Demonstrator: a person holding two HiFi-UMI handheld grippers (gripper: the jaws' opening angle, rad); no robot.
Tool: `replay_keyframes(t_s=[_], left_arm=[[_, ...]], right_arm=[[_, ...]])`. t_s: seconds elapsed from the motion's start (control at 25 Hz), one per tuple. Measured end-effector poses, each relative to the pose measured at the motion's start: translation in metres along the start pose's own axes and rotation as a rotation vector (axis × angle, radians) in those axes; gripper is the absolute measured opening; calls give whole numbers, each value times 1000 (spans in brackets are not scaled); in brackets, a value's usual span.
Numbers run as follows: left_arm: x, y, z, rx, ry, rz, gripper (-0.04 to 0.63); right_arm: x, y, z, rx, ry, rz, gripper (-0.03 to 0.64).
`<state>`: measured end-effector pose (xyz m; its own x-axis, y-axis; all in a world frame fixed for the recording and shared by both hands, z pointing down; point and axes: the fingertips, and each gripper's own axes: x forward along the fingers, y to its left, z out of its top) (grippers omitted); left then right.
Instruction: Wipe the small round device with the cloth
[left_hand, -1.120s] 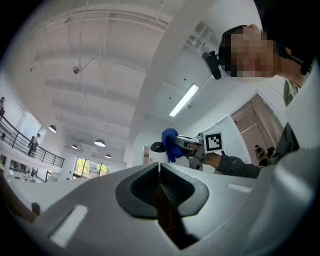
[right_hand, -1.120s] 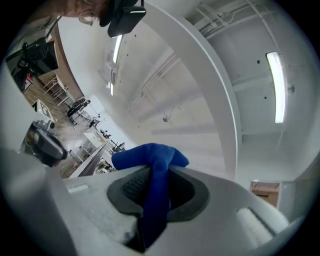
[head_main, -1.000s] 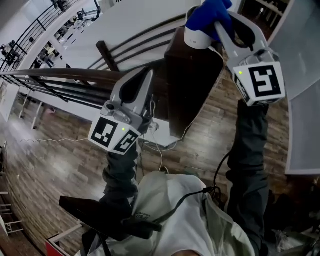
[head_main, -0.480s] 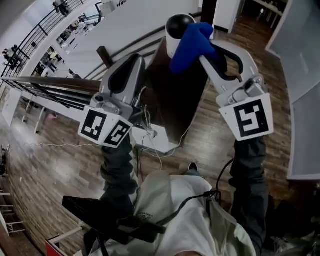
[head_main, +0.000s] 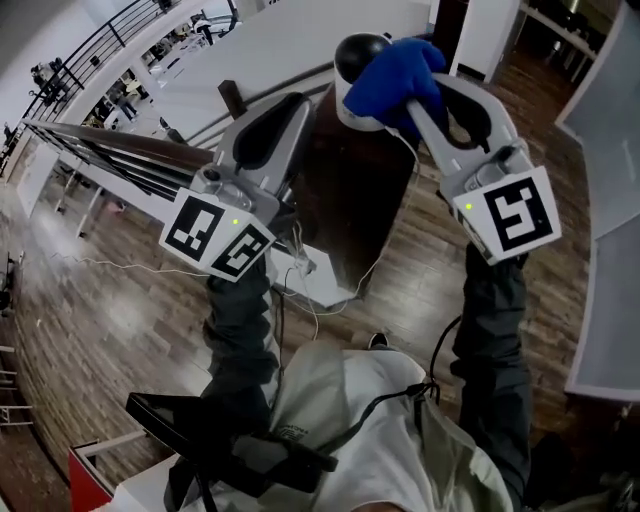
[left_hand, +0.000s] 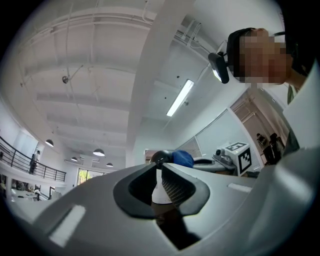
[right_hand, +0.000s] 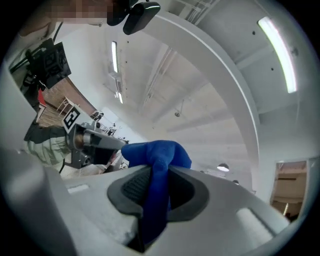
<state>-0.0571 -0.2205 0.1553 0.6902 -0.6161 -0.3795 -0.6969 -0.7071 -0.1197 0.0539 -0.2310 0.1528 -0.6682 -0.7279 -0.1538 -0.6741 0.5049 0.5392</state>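
Note:
The small round device (head_main: 356, 58), a black dome on a white body, stands on top of a dark brown stand (head_main: 365, 190). My right gripper (head_main: 415, 85) is shut on a blue cloth (head_main: 395, 68), which presses against the dome's right side. In the right gripper view the cloth (right_hand: 155, 155) bulges out from between the jaws. My left gripper (head_main: 298, 105) is shut and holds nothing, just left of the stand's top. Its own view looks past its tips (left_hand: 159, 170) at the device (left_hand: 161, 158) and the cloth (left_hand: 182, 158) beside it.
Dark railings (head_main: 150, 165) run to the left, with wooden floor (head_main: 110, 310) far below. White cables (head_main: 300, 265) hang beside the stand. A grey panel (head_main: 610, 150) stands at the right. The person's body and sleeves fill the lower middle.
The cloth has slid from over the device's top to the dome's right side, leaving the black dome showing. My left gripper has risen closer to the stand's top.

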Motion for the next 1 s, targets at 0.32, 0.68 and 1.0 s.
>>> replay_keyframes(t_s=[0.32,0.68,1.0], left_arm=[[11,6,-2,-25,-6,20,20],[8,4,-3,-28,-12,24,18],[7,10,-9,-50,-8,39,18]], right_arm=[[-12,-5,-13,-25,64,39,74],[20,-63,4,110,-55,30,74],[7,-23,-36,24,99,162,74]])
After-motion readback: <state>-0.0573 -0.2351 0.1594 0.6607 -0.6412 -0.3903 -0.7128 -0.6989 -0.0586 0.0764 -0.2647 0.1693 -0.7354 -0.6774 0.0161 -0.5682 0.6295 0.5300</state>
